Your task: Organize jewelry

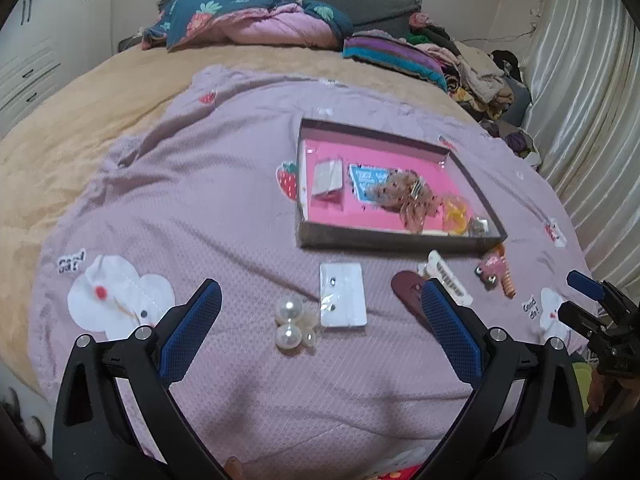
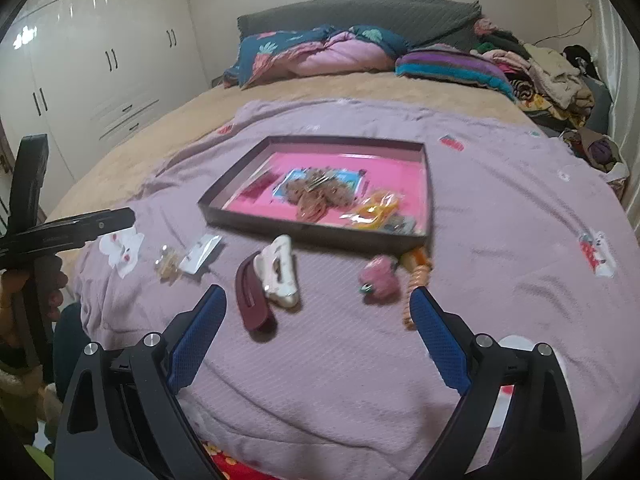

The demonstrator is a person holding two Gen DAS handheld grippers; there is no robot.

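1. Lying on the bed, a lilac blanket [image 1: 224, 200] carries everything; a shallow tray [image 1: 400, 238] with a pink floor sits on it at twelve o'clock from both grippers.
2. The left gripper [image 1: 320, 304] hovers above the blanket, jaws spread wide, holding nothing.
3. Between its fingers lie a pearl hair clip [image 1: 291, 320] and, touching it at three o'clock, a white earring card [image 1: 344, 296].
4. The right gripper [image 2: 318, 308] also hangs over the blanket with jaws wide apart and empty.
5. Ahead of it, at eleven o'clock, a maroon hair clip [image 2: 252, 300] lies against a white claw clip [image 2: 278, 272].
6. At one o'clock sits a pink plush clip [image 2: 380, 280], with an orange spiral tie [image 2: 416, 276] just beside it.
7. Inside the tray rest a brown dotted bow [image 1: 404, 196], a blue card [image 1: 366, 180], a yellow piece [image 1: 456, 212] and a grey packet [image 1: 328, 178].
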